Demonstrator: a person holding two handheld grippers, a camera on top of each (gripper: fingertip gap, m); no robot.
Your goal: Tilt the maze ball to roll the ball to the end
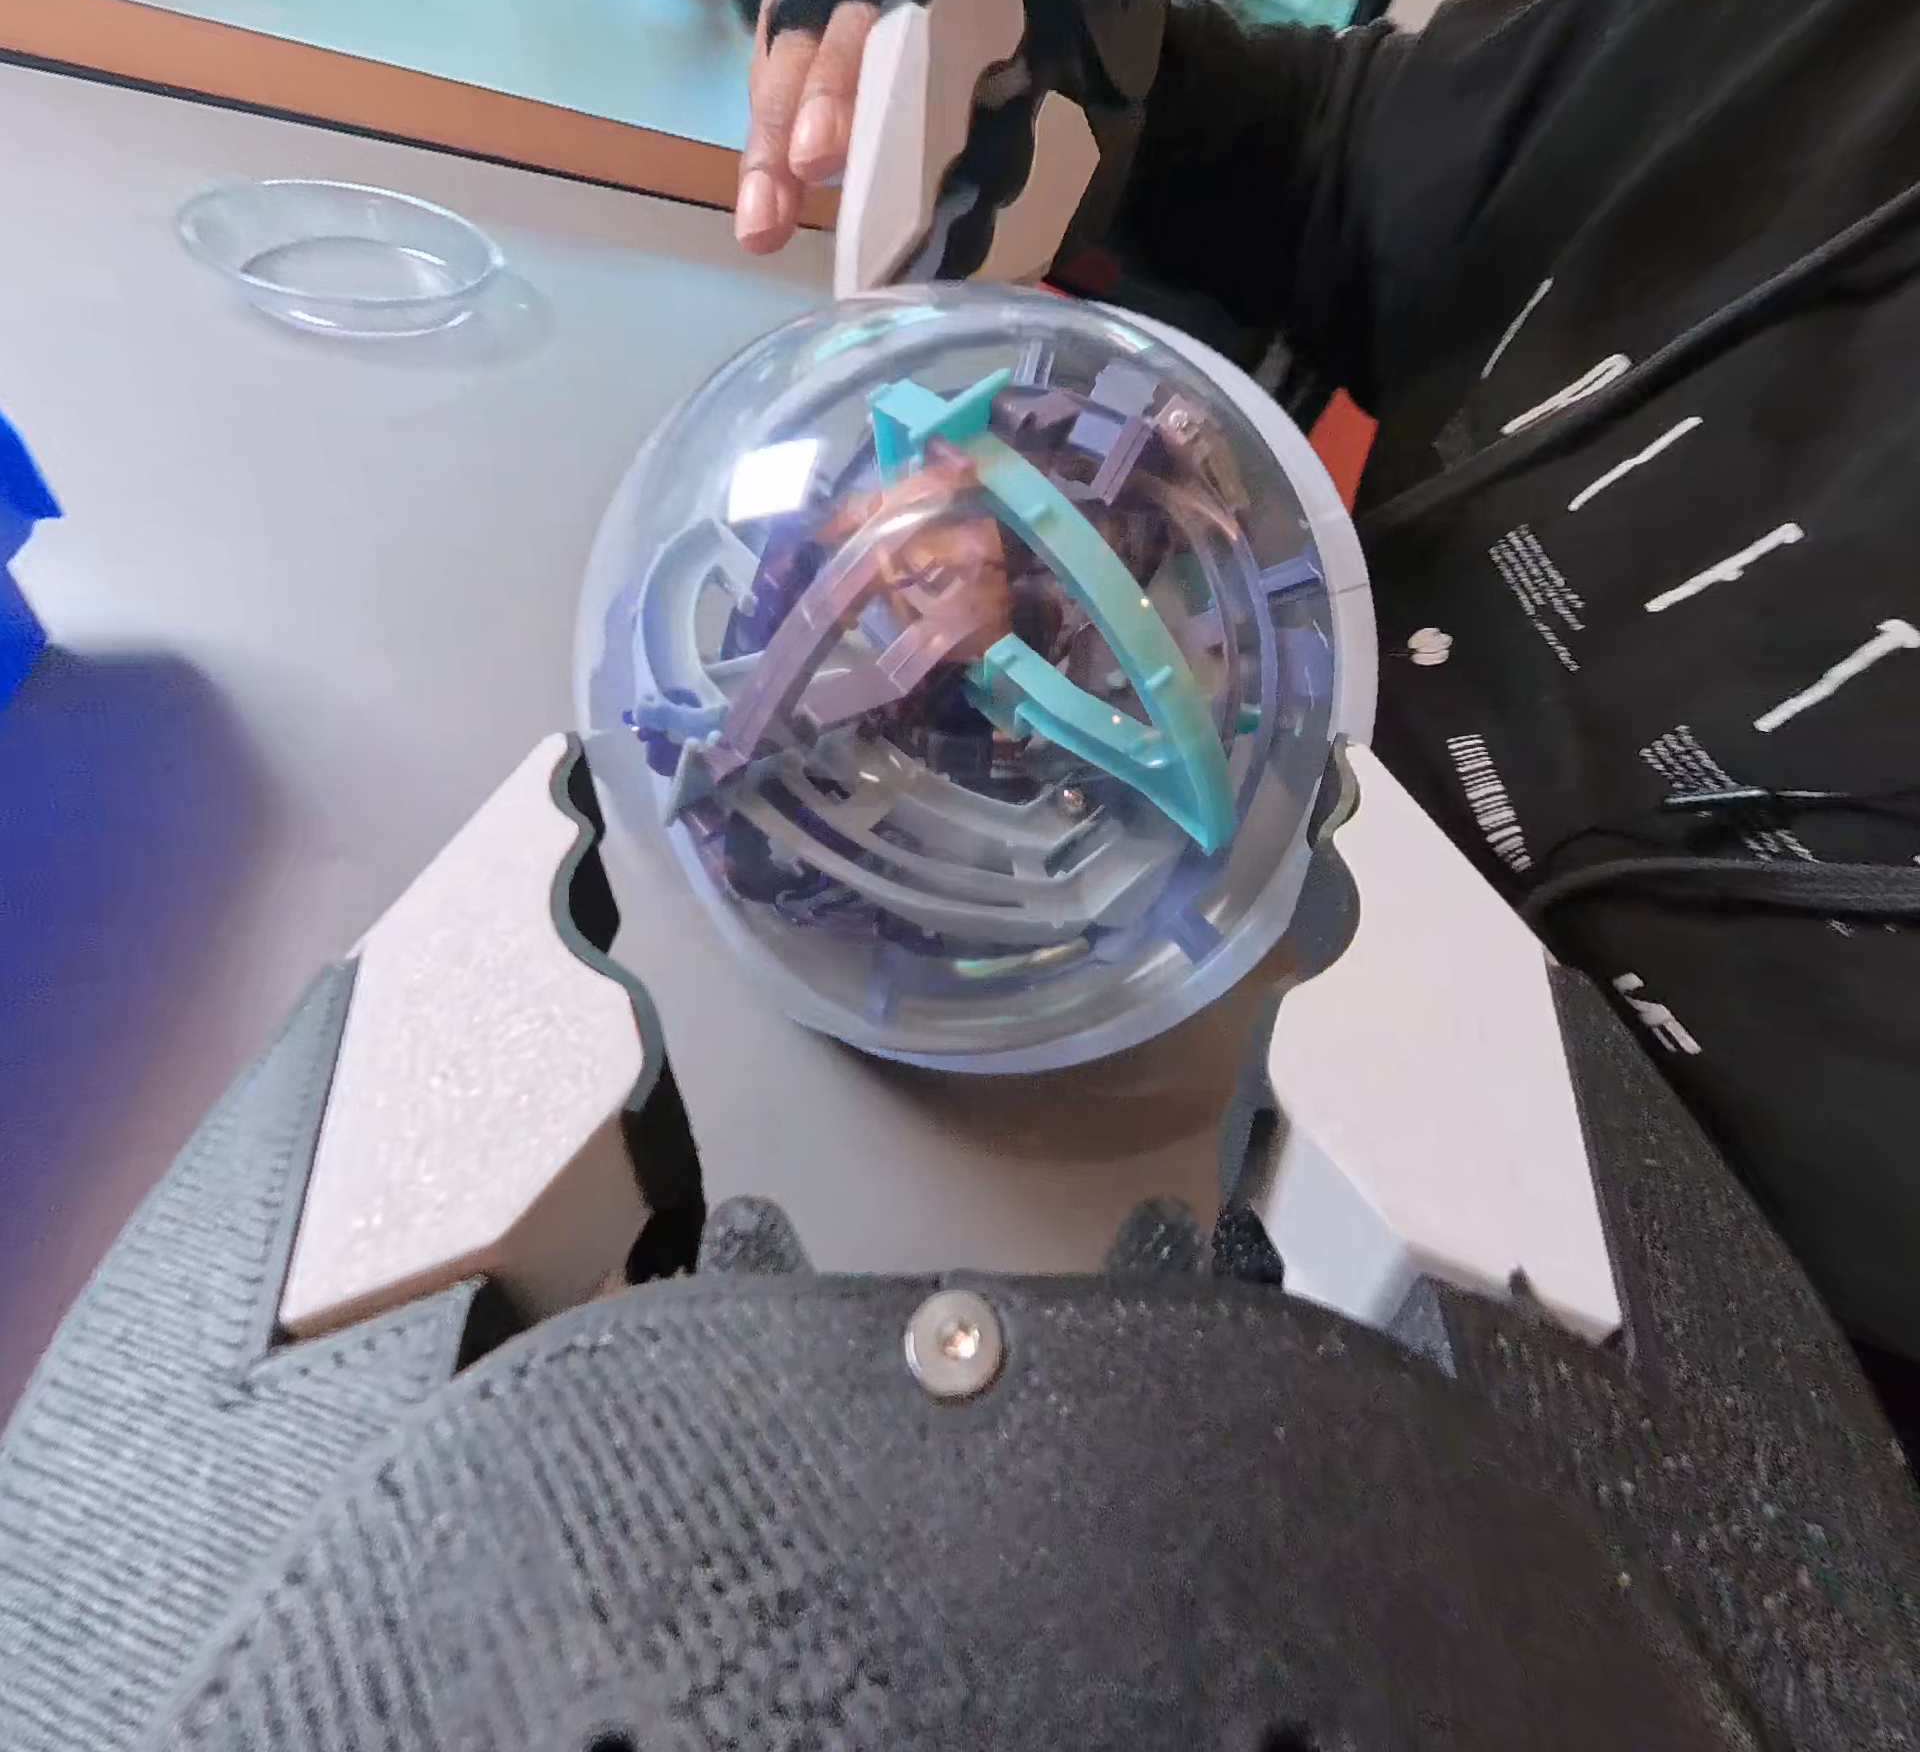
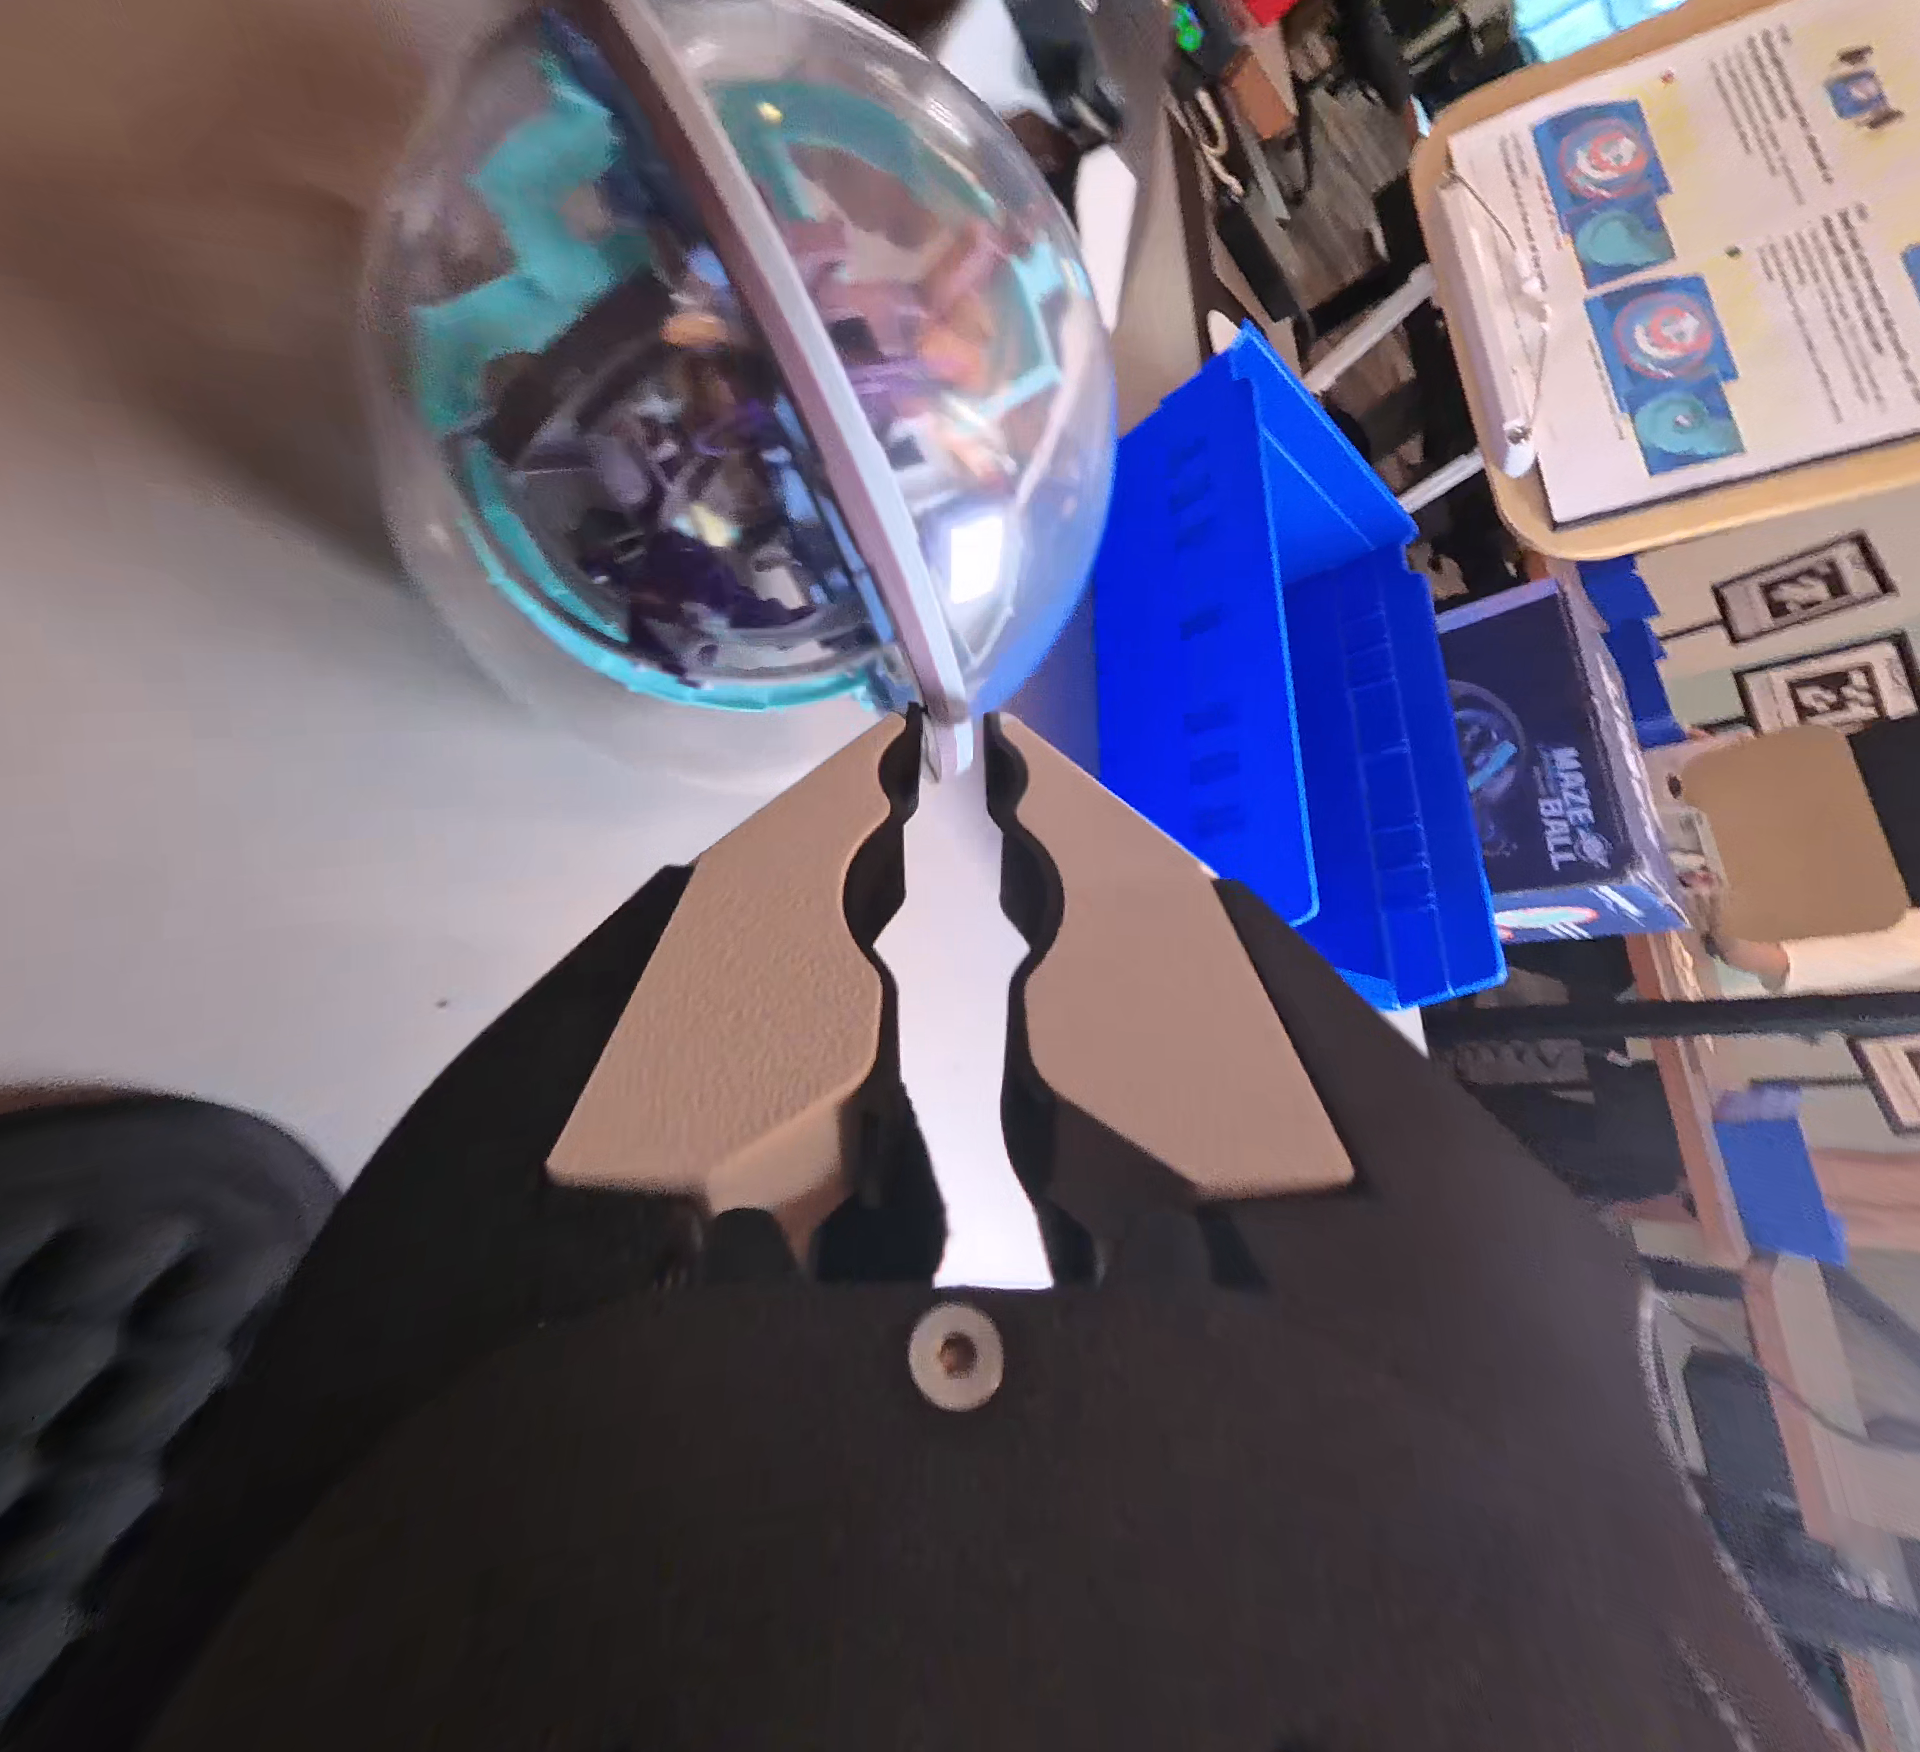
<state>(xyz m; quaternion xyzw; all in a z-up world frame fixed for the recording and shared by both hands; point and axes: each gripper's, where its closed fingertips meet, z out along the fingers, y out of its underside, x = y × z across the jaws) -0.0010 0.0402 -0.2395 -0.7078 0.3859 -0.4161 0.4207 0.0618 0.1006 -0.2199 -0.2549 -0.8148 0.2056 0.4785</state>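
The maze ball [image 1: 966,663] is a clear sphere with teal, purple and grey tracks inside and a grey ring round its middle. In the left wrist view it sits between my left gripper's [image 1: 954,752] two wide-spread fingertips, which touch its sides, just above the grey table [image 1: 312,559]. A small shiny bead [image 1: 1070,800] shows on a grey track low in the sphere. My right gripper [image 2: 951,736] is nearly closed and pinches the edge of the ball's grey ring [image 2: 790,331]. It also shows in the left wrist view [image 1: 904,227], at the ball's far side, with a hand [image 1: 800,123] on it.
A clear plastic dish [image 1: 343,258] lies on the table at the far left. A blue bin [image 2: 1278,663] stands beyond the ball, with a blue product box [image 2: 1538,767] and a clipboard with a printed sheet [image 2: 1704,248] behind it. A person's black hoodie [image 1: 1610,559] is close on the right.
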